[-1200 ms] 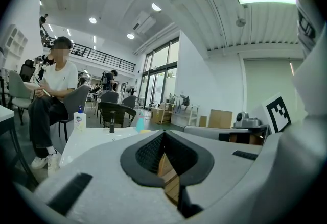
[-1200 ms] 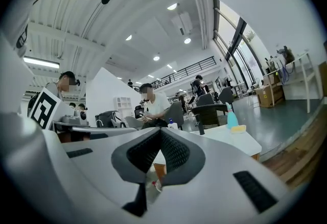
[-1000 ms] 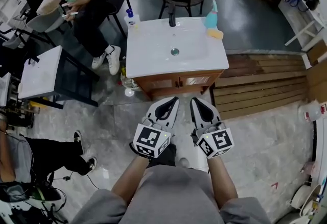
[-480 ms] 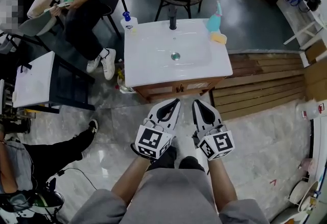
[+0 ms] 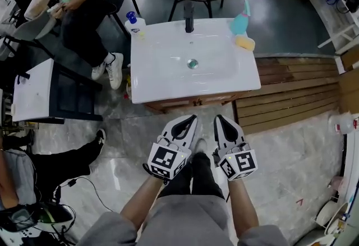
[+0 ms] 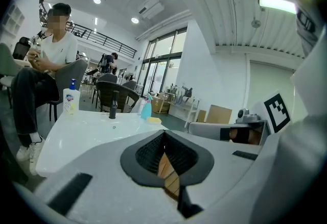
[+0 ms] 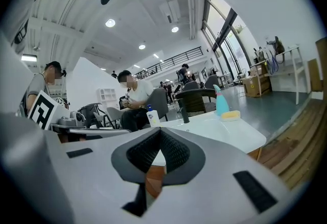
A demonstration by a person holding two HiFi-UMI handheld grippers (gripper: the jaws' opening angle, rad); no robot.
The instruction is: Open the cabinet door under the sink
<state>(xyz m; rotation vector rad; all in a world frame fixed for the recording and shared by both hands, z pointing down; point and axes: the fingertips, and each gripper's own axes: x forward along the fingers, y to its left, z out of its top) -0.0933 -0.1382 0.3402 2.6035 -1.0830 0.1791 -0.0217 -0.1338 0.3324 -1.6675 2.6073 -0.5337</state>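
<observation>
Facing cabinet door (image 5: 193, 101) under sink (image 5: 162, 65), not yet touched.
Left hand-held gripper (image 5: 192, 120), right hand-held gripper (image 5: 219, 119) closed, empty; door straight ahead, equally near.

One sink (image 5: 162, 68), one faucet (image 5: 189, 18), one soap bottle (image 5: 133, 23), one spray bottle (image 5: 240, 22), one sponge (image 5: 245, 43).

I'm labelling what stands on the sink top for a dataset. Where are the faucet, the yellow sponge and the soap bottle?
faucet (image 5: 189, 18), head view, on its dark upright body.
yellow sponge (image 5: 245, 42), head view, middle of its top face.
soap bottle (image 5: 134, 24), head view, on its white body.
</observation>
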